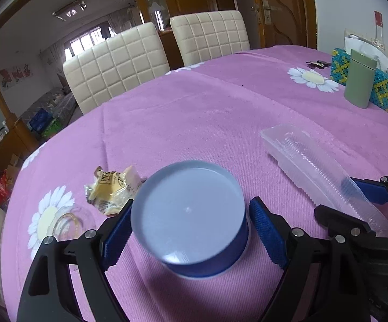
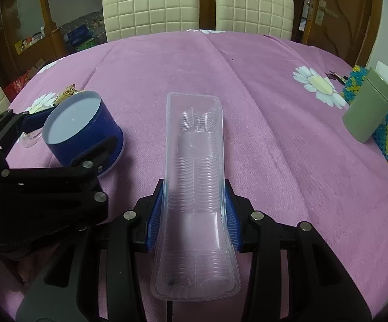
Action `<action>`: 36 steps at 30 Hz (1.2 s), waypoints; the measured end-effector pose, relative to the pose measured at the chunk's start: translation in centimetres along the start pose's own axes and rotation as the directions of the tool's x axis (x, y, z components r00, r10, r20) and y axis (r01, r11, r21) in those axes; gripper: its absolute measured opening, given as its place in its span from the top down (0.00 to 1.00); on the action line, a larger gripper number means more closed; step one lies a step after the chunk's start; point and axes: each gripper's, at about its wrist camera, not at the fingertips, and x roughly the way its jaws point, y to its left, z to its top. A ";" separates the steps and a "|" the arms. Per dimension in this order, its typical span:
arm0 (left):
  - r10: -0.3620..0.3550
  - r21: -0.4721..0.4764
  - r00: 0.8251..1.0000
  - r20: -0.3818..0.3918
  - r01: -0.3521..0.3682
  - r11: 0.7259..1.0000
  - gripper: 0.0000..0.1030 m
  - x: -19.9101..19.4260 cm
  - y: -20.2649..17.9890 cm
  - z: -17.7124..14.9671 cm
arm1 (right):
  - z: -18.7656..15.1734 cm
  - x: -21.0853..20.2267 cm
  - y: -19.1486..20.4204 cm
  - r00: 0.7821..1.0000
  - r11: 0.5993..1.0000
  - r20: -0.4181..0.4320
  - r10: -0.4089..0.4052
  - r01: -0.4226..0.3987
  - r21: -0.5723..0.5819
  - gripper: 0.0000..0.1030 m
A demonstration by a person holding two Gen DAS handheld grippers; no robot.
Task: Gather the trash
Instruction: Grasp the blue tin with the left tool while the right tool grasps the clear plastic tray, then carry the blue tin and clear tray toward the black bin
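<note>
A blue round tub point(image 1: 191, 220) stands upside down on the pink tablecloth, between the fingers of my left gripper point(image 1: 191, 230). The left pad touches its side; the right pad stands a little off it. The tub also shows in the right wrist view point(image 2: 82, 131). My right gripper point(image 2: 194, 214) is shut on a long clear plastic tray point(image 2: 194, 166), which sticks out forward over the table. The tray also shows in the left wrist view point(image 1: 320, 169). A crumpled yellow wrapper point(image 1: 113, 190) lies to the left behind the tub.
A clear plastic piece point(image 1: 68, 222) lies at the left of the tub. A green canister point(image 1: 359, 79) and a beaded tissue box point(image 1: 381, 88) stand at the far right. Two cream chairs point(image 1: 119, 64) stand behind the table point(image 1: 207, 112).
</note>
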 end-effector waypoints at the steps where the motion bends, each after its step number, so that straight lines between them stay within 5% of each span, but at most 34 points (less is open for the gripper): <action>1: -0.007 -0.013 1.000 -0.010 0.006 1.000 0.20 0.3 0.2 0.1 | 0.1 0.1 0.0 1.000 1.000 -0.003 0.004 -0.004 0.002 0.59; 7: -0.059 -0.105 0.998 -0.020 0.057 0.993 0.28 0.2 1.9 -0.2 | 0.0 0.1 0.9 1.000 1.000 -0.005 0.027 -0.027 -0.014 0.59; 25: 0.072 -0.059 0.996 0.057 -0.068 0.996 0.28 -7.3 6.1 -5.0 | -1.0 -4.1 8.1 0.993 0.980 0.042 0.108 -0.099 -0.174 0.59; 36: 0.152 -0.149 0.986 0.070 -0.140 0.979 0.28 -11.6 12.1 -9.0 | -1.8 -6.8 15.4 0.980 0.929 0.050 0.193 -0.166 -0.330 0.58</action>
